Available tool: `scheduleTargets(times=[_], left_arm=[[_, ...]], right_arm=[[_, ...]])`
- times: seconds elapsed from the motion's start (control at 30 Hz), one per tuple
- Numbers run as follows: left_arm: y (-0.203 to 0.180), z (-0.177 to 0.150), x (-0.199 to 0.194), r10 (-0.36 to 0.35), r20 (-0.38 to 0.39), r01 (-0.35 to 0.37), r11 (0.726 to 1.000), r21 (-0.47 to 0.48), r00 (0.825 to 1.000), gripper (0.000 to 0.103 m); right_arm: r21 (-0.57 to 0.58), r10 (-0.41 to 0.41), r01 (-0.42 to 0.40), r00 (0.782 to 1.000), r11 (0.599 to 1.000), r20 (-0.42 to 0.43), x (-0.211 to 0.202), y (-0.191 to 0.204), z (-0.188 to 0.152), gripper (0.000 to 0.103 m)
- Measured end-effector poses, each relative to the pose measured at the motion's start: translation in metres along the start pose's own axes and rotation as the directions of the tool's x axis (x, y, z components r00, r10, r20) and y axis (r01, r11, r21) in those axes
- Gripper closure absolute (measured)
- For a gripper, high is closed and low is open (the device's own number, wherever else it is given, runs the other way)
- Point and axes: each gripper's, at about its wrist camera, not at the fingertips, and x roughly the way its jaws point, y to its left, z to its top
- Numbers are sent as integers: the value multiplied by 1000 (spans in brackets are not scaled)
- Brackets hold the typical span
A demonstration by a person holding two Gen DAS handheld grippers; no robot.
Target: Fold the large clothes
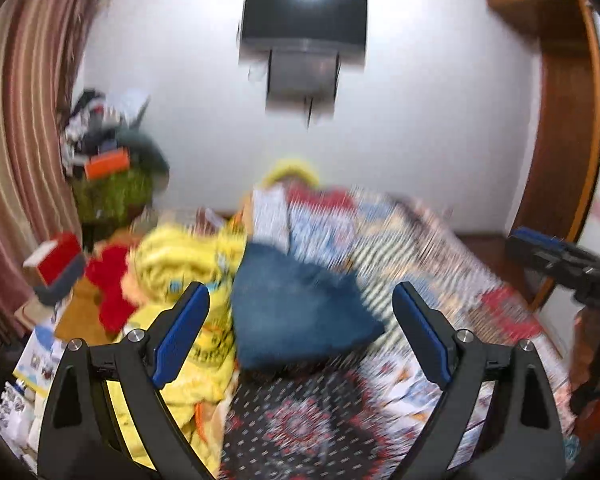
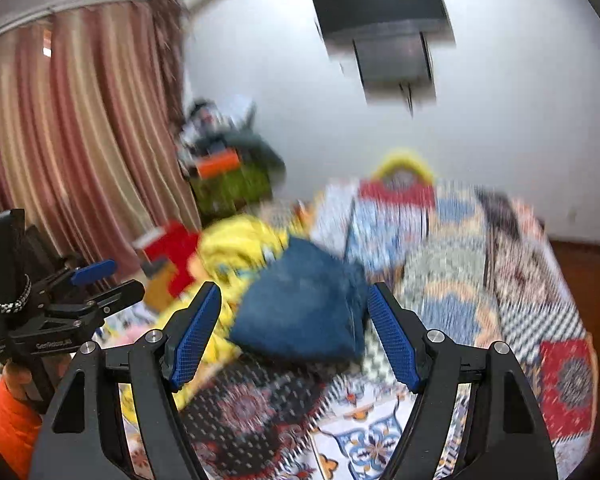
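A folded blue denim garment [image 1: 300,312] lies on the patterned bedspread [image 1: 300,420]; it also shows in the right wrist view [image 2: 304,316]. A heap of yellow clothes [image 1: 188,264] lies to its left, seen too in the right wrist view [image 2: 240,248], with a red garment [image 1: 114,292] beside it. My left gripper [image 1: 300,320] is open and empty, held above the bed short of the denim. My right gripper [image 2: 294,320] is open and empty, also short of the denim. Both views are motion-blurred. The left gripper shows at the left of the right wrist view [image 2: 96,280].
A striped curtain [image 2: 60,120] hangs on the left. A cluttered stand with an orange box [image 1: 106,166] is in the corner. A wall TV [image 1: 304,24] hangs ahead. A red and grey box [image 1: 58,268] sits left of the bed. A wooden door frame [image 1: 568,120] is on the right.
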Motion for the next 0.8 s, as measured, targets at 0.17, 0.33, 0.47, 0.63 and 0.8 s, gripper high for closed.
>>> scheduleTargets(times=[0.17, 0.33, 0.47, 0.63, 0.8], left_arm=[[-33, 11, -78, 12, 206, -21, 999, 40, 978, 10], [-56, 1, -127, 29, 332, -45, 998, 41, 943, 8], [-67, -8, -141, 69, 377, -93, 995, 45, 923, 0], [-71, -18, -137, 76, 353, -101, 994, 52, 932, 0], [-70, -22, -134, 83, 337, -104, 994, 45, 938, 0]], right_arm=[[-51, 1, 9, 979, 999, 202, -68, 37, 9, 30], [-53, 5, 11, 955, 999, 297, -107, 60, 2, 30], [-43, -35, 51, 949, 998, 313, -113, 67, -7, 27], [-29, -84, 98, 950, 995, 300, -108, 66, -8, 12], [-14, -124, 135, 944, 991, 307, -107, 66, -8, 0]])
